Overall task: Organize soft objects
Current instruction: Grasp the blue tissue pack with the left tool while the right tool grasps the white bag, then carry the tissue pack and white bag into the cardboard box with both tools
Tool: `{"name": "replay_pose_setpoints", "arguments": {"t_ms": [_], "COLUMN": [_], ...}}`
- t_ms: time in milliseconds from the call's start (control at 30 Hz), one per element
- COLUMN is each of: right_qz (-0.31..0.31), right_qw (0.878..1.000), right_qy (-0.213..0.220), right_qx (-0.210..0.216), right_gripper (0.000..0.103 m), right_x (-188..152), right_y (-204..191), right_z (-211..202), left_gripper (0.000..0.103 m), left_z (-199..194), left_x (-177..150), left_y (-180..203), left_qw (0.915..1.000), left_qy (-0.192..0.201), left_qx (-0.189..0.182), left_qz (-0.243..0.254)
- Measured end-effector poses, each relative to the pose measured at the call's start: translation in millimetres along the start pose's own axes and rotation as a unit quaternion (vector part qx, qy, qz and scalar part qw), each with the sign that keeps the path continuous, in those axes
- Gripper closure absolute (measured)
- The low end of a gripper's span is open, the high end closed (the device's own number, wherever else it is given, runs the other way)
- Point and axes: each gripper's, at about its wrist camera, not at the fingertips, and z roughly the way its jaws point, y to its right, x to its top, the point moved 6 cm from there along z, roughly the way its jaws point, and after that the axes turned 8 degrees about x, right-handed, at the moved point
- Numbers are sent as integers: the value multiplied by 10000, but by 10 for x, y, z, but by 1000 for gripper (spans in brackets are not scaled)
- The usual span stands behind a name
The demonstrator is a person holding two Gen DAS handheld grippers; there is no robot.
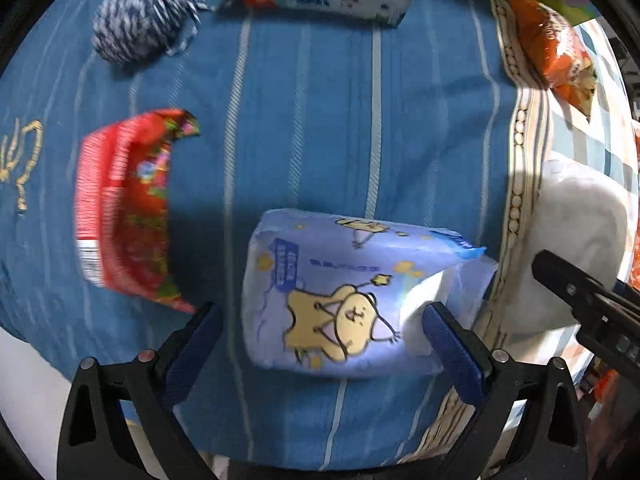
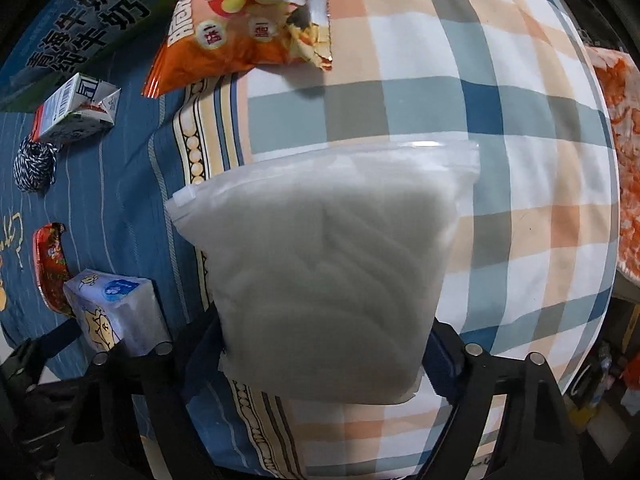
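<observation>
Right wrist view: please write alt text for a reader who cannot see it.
A frosted zip bag of white padding sits between the right gripper's jaws, over a checked cloth. An orange snack bag lies beyond it, a cartoon tissue pack at left.

Pale blue tissue pack (image 1: 344,296) with yellow cartoon bears lies on the blue striped cloth, torn corner showing white. Beside it, the frosted zip bag (image 2: 324,276) of white padding rests across the plaid.
</observation>
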Motion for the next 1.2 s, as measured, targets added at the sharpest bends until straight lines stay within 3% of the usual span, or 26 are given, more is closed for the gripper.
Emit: {"name": "replay_pose_setpoints", "arguments": {"t_ms": [67, 100, 167, 267, 600, 800, 933, 1000, 1200], "right_qz": [-67, -89, -211, -302, -446, -525, -590, -630, -633], "right_qw": [10000, 9999, 9996, 9992, 9980, 9931, 9883, 9856, 9787], "right_qy": [17, 50, 98, 173, 422, 896, 1244, 1414, 1797], "right_qx": [-49, -72, -152, -192, 178, 540, 655, 675, 762], "right_gripper": [21, 24, 27, 32, 36, 36, 36, 36, 36], "right_x": [-23, -39, -92, -210, -513, -667, -597, -513, -162], "right_y": [10, 20, 9, 2, 62, 43, -74, -178, -524], "right_z": [19, 29, 14, -32, -357, -1014, -1668, -1895, -2190], "left_gripper": [28, 30, 47, 62, 66, 66, 66, 66, 66], "left_z": [63, 64, -2, -193, -1039, -1974, -2568, -2559, -2984], "left_x": [-23, -42, -93, -145, -374, -565, -610, -456, -168], "left_y": [21, 34, 78, 103, 6, -104, -250, -223, -341], "left_qw": [9999, 9997, 9990, 9986, 9965, 9905, 9828, 9793, 9687], "left_qy": [42, 89, 215, 506, 788, 1235, 1688, 1864, 2318], "left_qx": [-108, -202, -397, -48, -253, -566, -656, -688, -837], "left_qz": [-47, -65, -64, 118, -88, -227, -350, -386, -303]}}
